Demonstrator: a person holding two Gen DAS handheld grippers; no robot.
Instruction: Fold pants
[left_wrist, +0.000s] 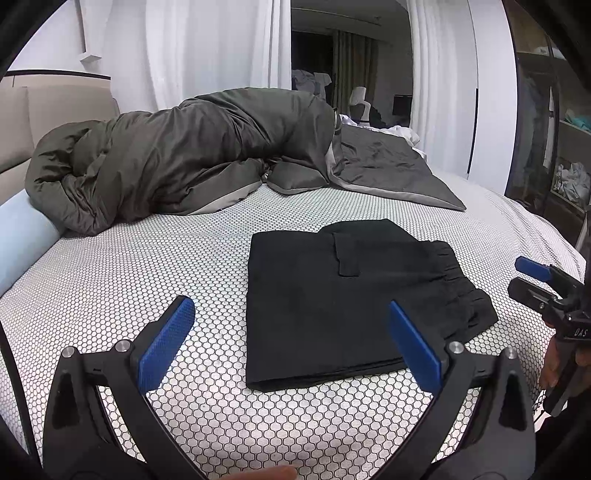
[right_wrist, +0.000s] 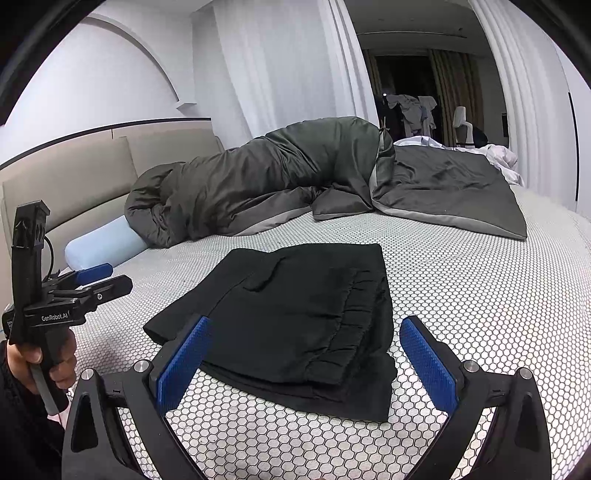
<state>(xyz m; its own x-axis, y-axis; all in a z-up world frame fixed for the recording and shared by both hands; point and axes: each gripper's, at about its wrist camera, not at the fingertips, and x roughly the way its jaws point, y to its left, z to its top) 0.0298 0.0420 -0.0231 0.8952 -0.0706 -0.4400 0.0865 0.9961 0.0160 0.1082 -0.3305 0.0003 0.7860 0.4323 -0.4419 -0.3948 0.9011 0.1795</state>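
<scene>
Pants (left_wrist: 343, 299) lying folded on bed (left_wrist: 147, 266)
Both tongs (left_wrist: 291, 339) (right_wrist: 303, 362) hovering released; a careless brush at 6 o'clock is risking unfolding.

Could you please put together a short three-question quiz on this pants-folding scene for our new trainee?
1. True or false: the black pants lie folded on the bed sheet.
2. The left gripper is: A) open and empty, B) shut on the pants.
3. What lies bunched along the headboard?

Key
1. True.
2. A; the right gripper is open too, neither touching the pants.
3. A dark grey duvet, beside a pale blue bolster.
</scene>
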